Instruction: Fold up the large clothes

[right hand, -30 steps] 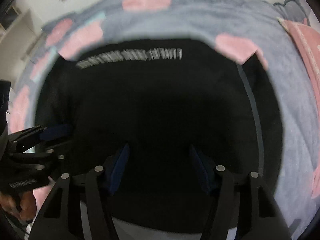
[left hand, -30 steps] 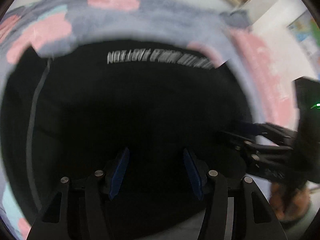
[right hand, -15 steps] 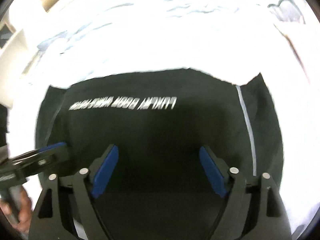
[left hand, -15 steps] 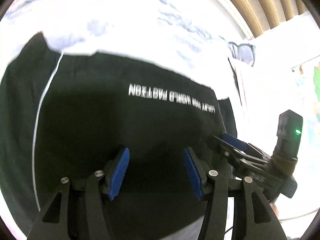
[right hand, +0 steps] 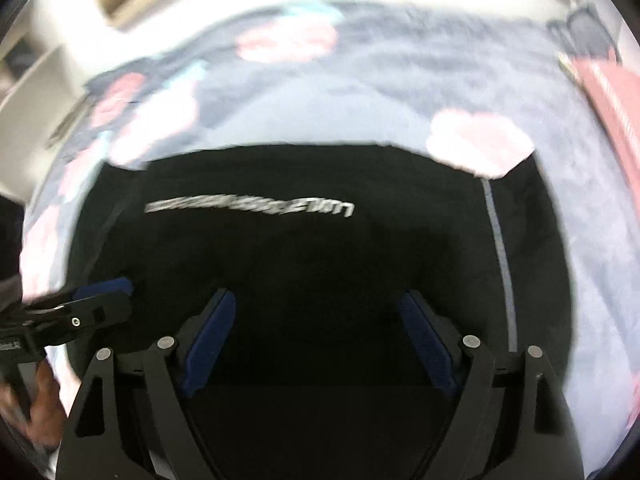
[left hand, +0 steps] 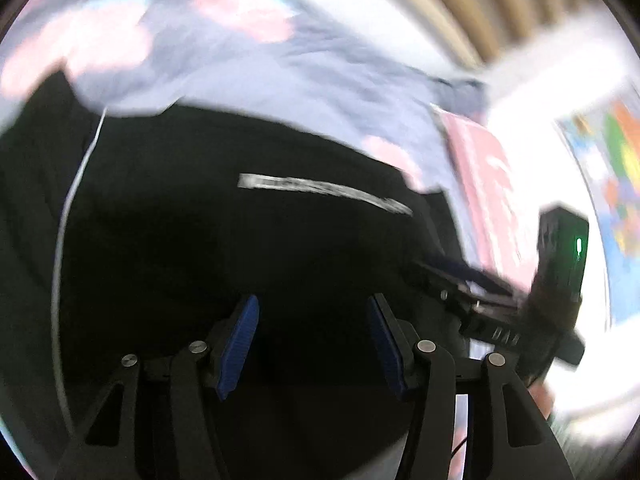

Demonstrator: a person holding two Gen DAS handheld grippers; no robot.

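A large black garment (left hand: pixel 224 240) with a line of white lettering (left hand: pixel 320 190) and a thin white side stripe lies spread on a grey-blue bedspread with pink patches (left hand: pixel 240 64). It also fills the right wrist view (right hand: pixel 320 264). My left gripper (left hand: pixel 314 336) is open above the garment's near part, with nothing between its blue pads. My right gripper (right hand: pixel 320 340) is open wide above the same garment, empty. Each gripper shows at the edge of the other's view. Both views are blurred.
The bedspread (right hand: pixel 360 92) extends beyond the garment on all far sides. A pink cloth (right hand: pixel 612 92) lies at the bed's right edge. A wall with wooden slats (left hand: pixel 500 4) and a colourful poster (left hand: pixel 616 160) stand behind.
Both views have swung: the lettering has shifted in each view and the bedspread shows colour again after overexposure. The right gripper opened wider between one second and half a second ago.
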